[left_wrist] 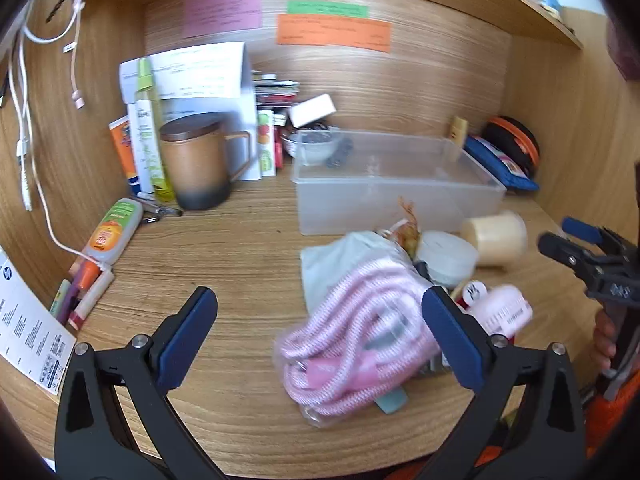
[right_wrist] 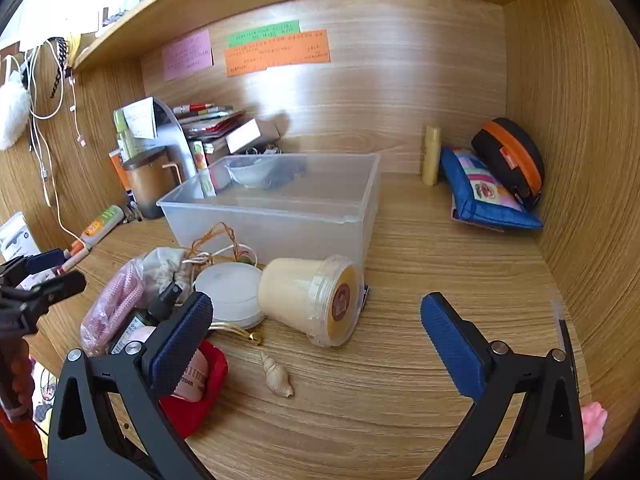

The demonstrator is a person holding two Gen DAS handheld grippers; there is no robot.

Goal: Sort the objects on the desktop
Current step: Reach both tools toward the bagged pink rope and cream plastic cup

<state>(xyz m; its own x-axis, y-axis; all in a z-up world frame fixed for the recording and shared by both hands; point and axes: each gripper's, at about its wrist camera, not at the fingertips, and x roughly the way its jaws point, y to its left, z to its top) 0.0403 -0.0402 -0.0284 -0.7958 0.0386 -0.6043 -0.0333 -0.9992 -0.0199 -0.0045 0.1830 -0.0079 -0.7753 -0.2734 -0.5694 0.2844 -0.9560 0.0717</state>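
A clear plastic bin [left_wrist: 394,184] [right_wrist: 280,208] stands on the wooden desk. In front of it lies a pile: a bagged pink-white cord [left_wrist: 352,340] [right_wrist: 116,304], a grey cloth [left_wrist: 340,264], a white round tin [left_wrist: 448,256] [right_wrist: 232,292], and a cream jar on its side [left_wrist: 494,238] [right_wrist: 312,300]. A small seashell [right_wrist: 276,378] and a red dish [right_wrist: 200,392] sit nearer. My left gripper [left_wrist: 320,336] is open above the desk, the cord bag between its fingers, untouched. My right gripper [right_wrist: 316,340] is open, hovering before the jar; in the left wrist view the right gripper [left_wrist: 576,252] shows at the right edge.
A brown lidded mug [left_wrist: 196,164], tubes and papers crowd the back left corner. Pens and a tube [left_wrist: 112,232] lie along the left wall with hanging cables. A blue pouch [right_wrist: 488,192] and black-orange case [right_wrist: 510,160] rest at the back right.
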